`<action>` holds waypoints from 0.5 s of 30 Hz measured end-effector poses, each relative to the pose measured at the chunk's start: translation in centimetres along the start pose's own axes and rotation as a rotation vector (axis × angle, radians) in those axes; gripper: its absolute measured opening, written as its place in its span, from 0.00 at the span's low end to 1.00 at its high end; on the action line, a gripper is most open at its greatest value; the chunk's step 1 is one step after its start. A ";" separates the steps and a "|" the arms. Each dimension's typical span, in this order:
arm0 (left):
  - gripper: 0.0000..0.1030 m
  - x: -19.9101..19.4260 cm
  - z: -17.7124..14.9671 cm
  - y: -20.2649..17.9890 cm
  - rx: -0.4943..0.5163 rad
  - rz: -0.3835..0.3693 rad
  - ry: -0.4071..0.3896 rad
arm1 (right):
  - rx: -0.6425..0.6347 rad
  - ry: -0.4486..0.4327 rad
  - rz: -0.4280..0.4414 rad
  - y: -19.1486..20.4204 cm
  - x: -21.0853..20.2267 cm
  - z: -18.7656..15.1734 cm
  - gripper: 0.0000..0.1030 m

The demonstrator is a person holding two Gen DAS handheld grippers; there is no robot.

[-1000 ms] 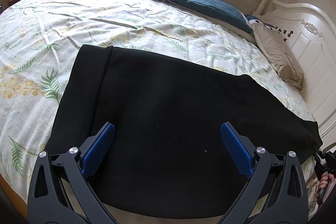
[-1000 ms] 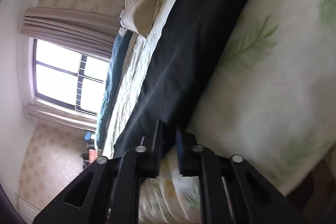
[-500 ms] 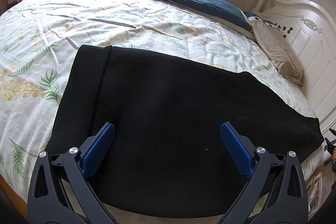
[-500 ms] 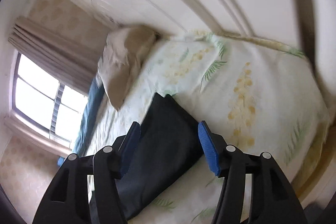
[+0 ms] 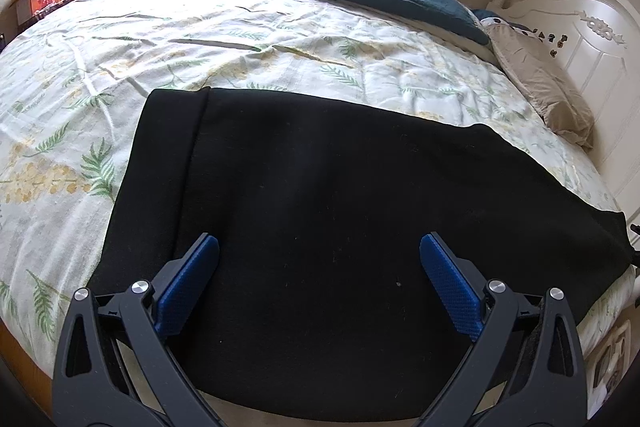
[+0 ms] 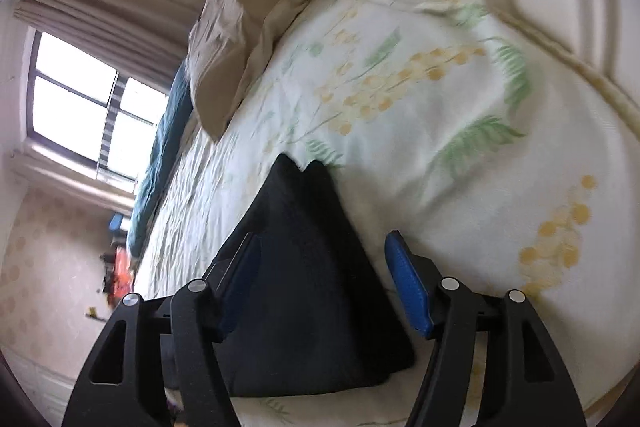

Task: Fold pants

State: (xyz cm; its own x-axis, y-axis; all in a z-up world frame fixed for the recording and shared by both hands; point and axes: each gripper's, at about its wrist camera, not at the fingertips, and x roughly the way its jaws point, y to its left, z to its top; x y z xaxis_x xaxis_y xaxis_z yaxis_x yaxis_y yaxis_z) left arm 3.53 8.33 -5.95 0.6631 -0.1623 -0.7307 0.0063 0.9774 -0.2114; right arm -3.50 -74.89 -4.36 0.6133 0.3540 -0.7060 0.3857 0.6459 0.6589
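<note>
Currently your left tongs (image 5: 319, 251) hang spread apart above the pants (image 5: 340, 211), which lie flat across the bed (image 5: 240, 35). Your right tongs (image 6: 323, 259) gape over their end, gripping nothing.

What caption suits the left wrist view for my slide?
Open left claw above black pants laid flat on a floral bedspread.

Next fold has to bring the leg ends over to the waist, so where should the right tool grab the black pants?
Probably the leg-end hem of the black pants, coming in low from the bed's near edge. That end lies flat between the right tool's open fingers, its corner exposed on the floral bedspread.
</note>
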 end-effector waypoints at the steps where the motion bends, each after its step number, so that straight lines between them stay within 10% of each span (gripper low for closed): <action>1: 0.97 0.0 0.0 0.0 0.001 0.004 0.003 | -0.028 0.029 -0.011 0.6 0.3 0.0 0.63; 10: 0.98 0.1 0.1 0.0 -0.009 -0.006 0.015 | -0.204 0.147 -0.222 6.4 3.3 -1.0 0.20; 15: 0.98 0.1 0.2 0.1 -0.010 -0.006 0.015 | -0.219 0.052 -0.243 9.5 0.9 -2.0 0.18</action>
State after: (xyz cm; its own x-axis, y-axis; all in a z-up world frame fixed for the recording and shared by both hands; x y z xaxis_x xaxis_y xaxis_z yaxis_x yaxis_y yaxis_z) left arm 3.71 8.43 -5.93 0.6515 -0.1707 -0.7392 0.0028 0.9749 -0.2227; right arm -0.65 -67.14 0.72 0.4832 0.2019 -0.8519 0.3560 0.8436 0.4019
